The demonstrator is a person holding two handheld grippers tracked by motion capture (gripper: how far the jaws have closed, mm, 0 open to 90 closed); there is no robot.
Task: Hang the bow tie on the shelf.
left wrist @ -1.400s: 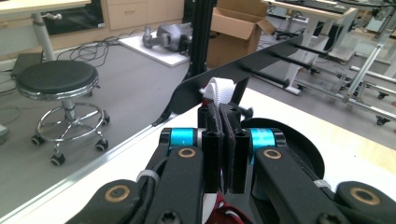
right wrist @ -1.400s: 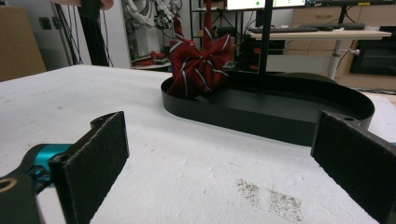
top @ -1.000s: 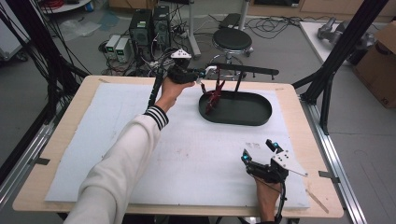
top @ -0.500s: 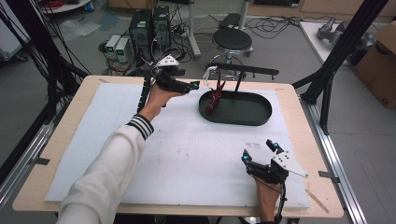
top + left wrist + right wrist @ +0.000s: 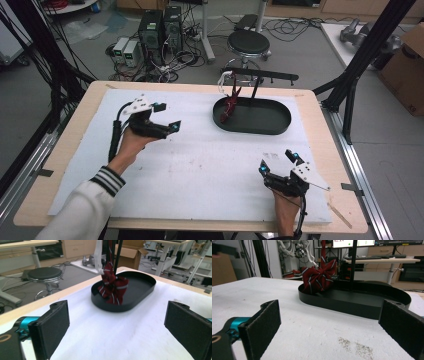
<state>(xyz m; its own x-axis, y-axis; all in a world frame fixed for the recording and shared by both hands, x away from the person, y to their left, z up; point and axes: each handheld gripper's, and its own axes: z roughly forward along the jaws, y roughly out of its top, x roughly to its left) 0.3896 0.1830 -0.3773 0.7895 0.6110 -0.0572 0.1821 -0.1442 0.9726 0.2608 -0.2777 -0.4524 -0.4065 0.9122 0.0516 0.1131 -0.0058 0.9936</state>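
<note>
Red striped bow tie [image 5: 111,287]: hangs from the stand, drooping into the black oval tray [image 5: 260,127].
Left gripper [image 5: 167,116]: beside the tray, jaws just opened, empty.
Right gripper [image 5: 278,163]: nearer the person than the tray, jaws apart, idle.

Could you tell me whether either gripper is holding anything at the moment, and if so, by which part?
Nothing is held. The left gripper and the right gripper both stand open over the white mat. The red striped tie hangs from the rack into the black tray.

Grey floor [image 5: 310,55] holds a black stool [image 5: 248,42] and computer towers [image 5: 160,25].
</note>
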